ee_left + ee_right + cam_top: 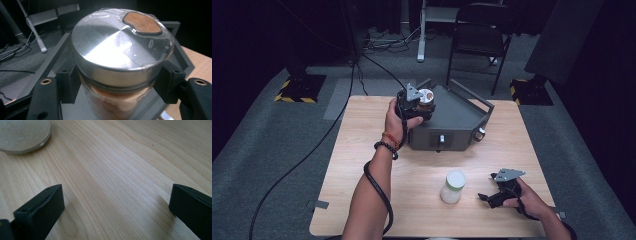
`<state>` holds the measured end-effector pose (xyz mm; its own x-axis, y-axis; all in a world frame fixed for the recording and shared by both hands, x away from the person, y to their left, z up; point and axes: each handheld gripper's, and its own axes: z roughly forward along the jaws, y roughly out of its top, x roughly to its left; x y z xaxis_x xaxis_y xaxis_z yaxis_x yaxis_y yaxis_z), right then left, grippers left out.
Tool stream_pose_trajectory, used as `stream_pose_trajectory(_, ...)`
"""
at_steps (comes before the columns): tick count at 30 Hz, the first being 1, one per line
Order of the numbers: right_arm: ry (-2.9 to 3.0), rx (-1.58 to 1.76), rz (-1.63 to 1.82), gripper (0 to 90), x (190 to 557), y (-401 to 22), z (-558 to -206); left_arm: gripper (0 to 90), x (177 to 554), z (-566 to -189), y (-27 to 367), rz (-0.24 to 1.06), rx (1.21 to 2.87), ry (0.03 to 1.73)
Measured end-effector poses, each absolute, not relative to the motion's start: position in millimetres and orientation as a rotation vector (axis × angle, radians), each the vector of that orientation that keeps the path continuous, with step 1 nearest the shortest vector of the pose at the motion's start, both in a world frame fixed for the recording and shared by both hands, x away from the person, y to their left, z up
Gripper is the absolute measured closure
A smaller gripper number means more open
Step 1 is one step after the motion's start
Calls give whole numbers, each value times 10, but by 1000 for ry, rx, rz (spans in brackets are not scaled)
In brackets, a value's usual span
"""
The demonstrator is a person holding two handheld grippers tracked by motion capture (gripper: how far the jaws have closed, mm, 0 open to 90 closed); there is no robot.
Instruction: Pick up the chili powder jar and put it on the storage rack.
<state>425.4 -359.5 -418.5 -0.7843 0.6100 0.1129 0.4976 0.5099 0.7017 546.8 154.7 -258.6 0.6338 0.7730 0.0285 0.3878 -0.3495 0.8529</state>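
Note:
My left gripper [421, 104] [117, 86] is shut on a glass jar [426, 95] [117, 50] with a shiny metal lid and orange-and-cream contents. The pads [67, 86] press the jar just under the lid. The jar hangs upright over the left part of a dark grey metal box [462, 117] [56, 53] at the back of the table. My right gripper [487, 196] [116, 202] rests low on the wood at the front right, open, with bare table between its jaws. A second jar [453, 186] [22, 135] with a pale lid and whitish contents stands just to its left.
The grey box has raised rails along its edges and a knob [441, 139] on its front face. The wooden table [362, 165] stands on grey carpet. A folding chair [479, 35] and stand bases with cables sit behind the table.

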Motion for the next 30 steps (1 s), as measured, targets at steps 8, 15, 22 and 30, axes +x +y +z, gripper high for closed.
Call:
stream_pose_trajectory(8,2598,960,1134,0,4254,-3595,-4184,316,5580,-2615,1475,571,1999,921)
stream_pose_trajectory(15,2597,959,1133,0,4251,-3594,-4185,316,5599,-2625,1399,585,2011,932)
stream_pose_trajectory(22,2595,958,1133,0,4248,-3593,-4185,317,5652,-2665,1358,569,2016,941)
stream_pose_trajectory(30,2596,957,1133,0,4249,-3593,-4185,316,5682,-2701,1320,564,2036,946)
